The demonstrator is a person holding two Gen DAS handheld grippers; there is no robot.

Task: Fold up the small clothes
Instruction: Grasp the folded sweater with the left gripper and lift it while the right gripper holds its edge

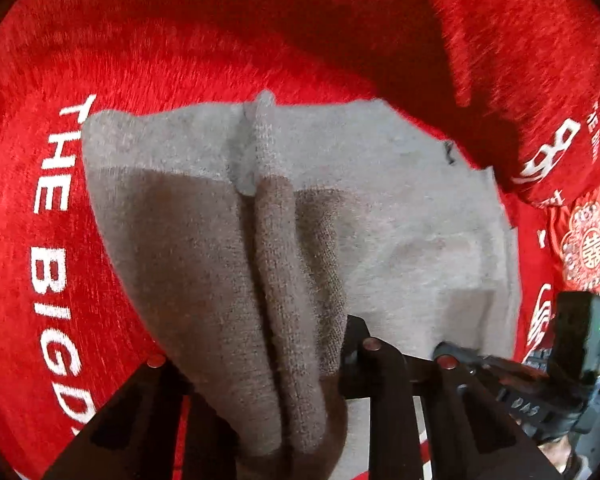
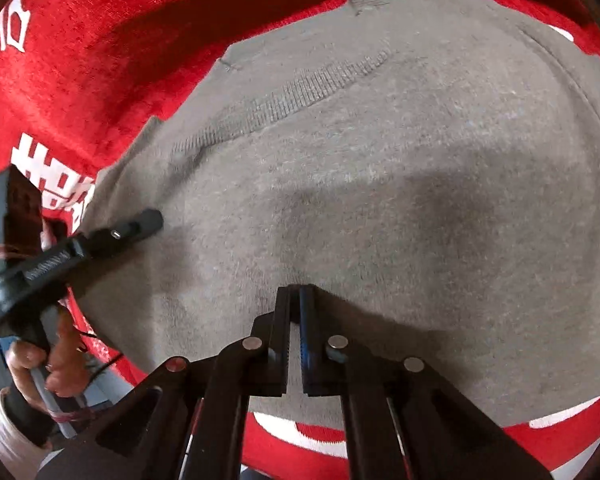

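A grey knitted garment [image 2: 380,184] is shown lying on a red cloth [image 2: 100,60] printed with white lettering [image 1: 50,216]. In the right wrist view the garment is spread nearly flat and fills most of the frame; a ribbed band [image 2: 300,88] runs slantwise across its upper left part. The right gripper [image 2: 295,300] is seen pointing down at the garment, its two black fingers [image 2: 312,340] pressed together with only a thin slit between them; no fabric is seen caught in that slit, and the tips rest at or just above the knit surface.

In the left wrist view a bunched fold of the same garment [image 1: 292,280] is pinched by the left gripper [image 1: 300,420], the fabric rising in ridges out of the narrowed jaws and hiding the fingertips. In the right wrist view, that gripper [image 2: 144,224] is seen at the garment's left edge, held by a hand [image 2: 40,364] with a white sleeve [image 2: 4,432] at the wrist.

At the right margin of the left wrist view, the red cloth is seen to carry a round white emblem [image 1: 588,248].
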